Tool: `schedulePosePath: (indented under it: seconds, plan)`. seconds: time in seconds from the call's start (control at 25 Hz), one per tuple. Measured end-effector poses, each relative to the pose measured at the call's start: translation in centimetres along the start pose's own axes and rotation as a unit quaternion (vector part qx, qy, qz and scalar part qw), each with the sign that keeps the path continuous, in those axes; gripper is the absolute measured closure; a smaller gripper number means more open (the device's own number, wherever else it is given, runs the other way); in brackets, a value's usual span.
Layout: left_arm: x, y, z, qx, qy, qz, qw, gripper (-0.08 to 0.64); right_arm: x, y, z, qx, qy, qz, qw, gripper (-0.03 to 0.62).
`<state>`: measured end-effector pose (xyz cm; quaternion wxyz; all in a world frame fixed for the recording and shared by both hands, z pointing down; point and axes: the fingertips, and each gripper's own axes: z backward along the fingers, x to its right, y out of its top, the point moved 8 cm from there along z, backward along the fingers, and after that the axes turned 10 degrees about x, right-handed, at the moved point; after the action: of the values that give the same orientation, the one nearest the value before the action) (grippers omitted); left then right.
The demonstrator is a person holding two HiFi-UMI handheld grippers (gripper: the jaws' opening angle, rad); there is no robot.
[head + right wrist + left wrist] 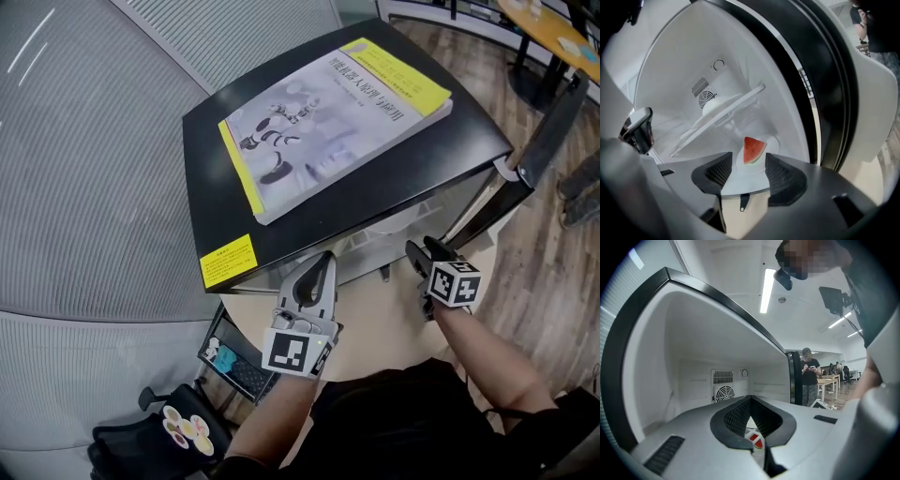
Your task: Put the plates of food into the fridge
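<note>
A black mini fridge (pixel 309 220) stands open, its door (pixel 553 122) swung out to the right. On the white floor inside it lies a white plate (pixel 740 180) carrying a red watermelon wedge (pixel 753 149). My right gripper (pixel 747 160) is open at the fridge mouth, with the plate's near rim showing between its pads, apart from them. My left gripper (pixel 750 398) is shut, tips together, pointing into the cavity. A bit of red and white shows through the gap behind its tips. In the head view the left gripper (pixel 324 258) and right gripper (pixel 420 249) sit side by side before the opening.
A large book (pixel 328 112) lies on the fridge top. Inside are a tilted shelf (pixel 722 115) and a rear fan vent (pixel 724 392). The fridge rests on a beige round table (pixel 394 319). A person (pixel 809 376) stands beyond the door. A black bag (pixel 187 427) lies on the floor, lower left.
</note>
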<state>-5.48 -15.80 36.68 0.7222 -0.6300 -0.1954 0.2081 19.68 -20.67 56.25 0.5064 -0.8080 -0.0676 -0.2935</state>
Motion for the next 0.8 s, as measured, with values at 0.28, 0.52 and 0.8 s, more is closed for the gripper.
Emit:
schedulePosePath:
  seconds: [0.28, 0.52, 0.8]
  plan:
    - [0.4, 1.0, 1.2, 0.003, 0.007, -0.006, 1.0000, 0.558, -1.4, 2.5, 2.8, 0.045, 0.047, 0.087, 0.994, 0.362]
    - [0.2, 2.1, 3.5, 0.001, 0.011, -0.009, 0.9999, 0.558, -3.8, 4.1, 5.1, 0.077, 0.063, 0.145, 0.984, 0.373]
    - [-1.0, 2.8, 6.0, 0.004, 0.015, -0.013, 0.9998, 0.558, -6.3, 5.0, 7.4, 0.108, 0.074, 0.179, 0.975, 0.382]
